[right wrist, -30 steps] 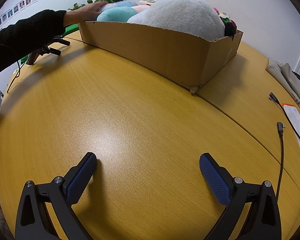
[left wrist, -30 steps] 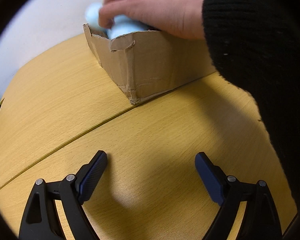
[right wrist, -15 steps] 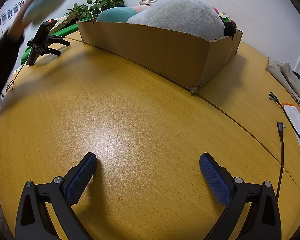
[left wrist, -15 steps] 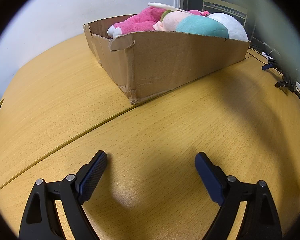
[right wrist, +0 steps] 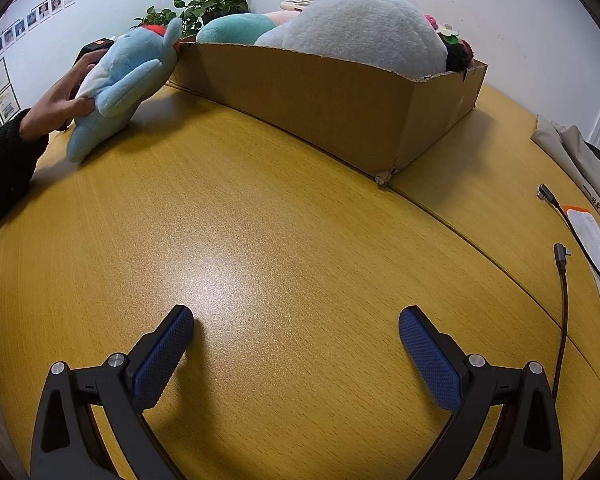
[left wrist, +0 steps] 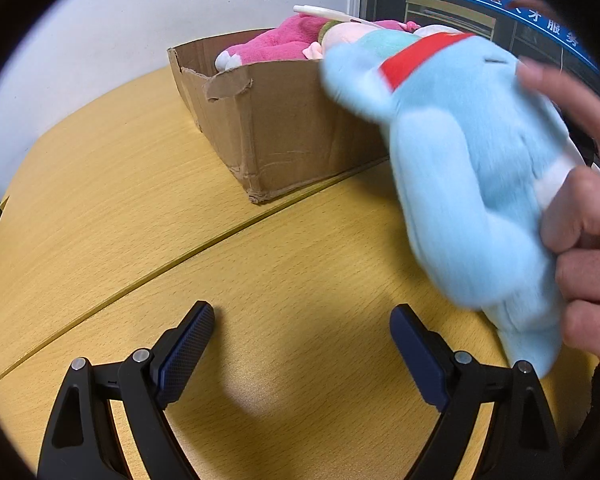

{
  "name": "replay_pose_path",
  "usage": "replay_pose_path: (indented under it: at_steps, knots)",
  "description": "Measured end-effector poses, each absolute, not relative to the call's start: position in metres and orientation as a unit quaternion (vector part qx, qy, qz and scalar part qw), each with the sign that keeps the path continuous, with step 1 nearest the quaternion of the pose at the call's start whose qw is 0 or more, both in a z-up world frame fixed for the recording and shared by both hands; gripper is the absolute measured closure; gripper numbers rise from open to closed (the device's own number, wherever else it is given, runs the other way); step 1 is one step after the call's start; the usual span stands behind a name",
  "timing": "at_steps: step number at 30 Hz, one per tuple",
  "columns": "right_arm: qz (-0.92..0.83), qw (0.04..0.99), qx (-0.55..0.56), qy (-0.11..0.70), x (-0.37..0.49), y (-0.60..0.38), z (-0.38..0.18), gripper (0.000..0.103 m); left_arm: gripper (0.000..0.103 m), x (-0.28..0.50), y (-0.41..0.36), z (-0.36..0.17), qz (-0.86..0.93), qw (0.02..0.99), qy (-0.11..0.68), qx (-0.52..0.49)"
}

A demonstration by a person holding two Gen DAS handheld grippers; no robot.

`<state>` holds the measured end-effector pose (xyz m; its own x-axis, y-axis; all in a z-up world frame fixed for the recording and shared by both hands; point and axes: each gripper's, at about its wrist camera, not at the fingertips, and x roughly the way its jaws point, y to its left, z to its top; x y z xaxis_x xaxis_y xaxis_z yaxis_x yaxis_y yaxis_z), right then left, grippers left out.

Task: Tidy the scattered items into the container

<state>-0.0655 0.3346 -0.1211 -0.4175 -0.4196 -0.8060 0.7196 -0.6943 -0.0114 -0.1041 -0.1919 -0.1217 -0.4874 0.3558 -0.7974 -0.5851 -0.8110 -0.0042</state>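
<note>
Our left gripper and right gripper both rest wide and empty on the wooden table, well short of the cardboard box. Half a second ago the table was bare; now a bare hand sets a light blue plush toy near the box's left end, giving us one more item to tidy.

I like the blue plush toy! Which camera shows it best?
The right wrist view: the whole light blue plush toy shows, sharp, held by a hand beside the cardboard box. The left wrist view shows it close, blurred and partly covered by fingers.
</note>
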Motion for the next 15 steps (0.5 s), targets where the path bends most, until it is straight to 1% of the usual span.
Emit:
replay_pose_path:
  at_steps: [15]
  knots:
    - [-0.822, 0.347, 0.414, 0.181, -0.0667, 0.335, -0.1215, 0.0, 0.013, -0.1053, -0.1912, -0.1228, 0.852, 0.276, 0.135, -0.424]
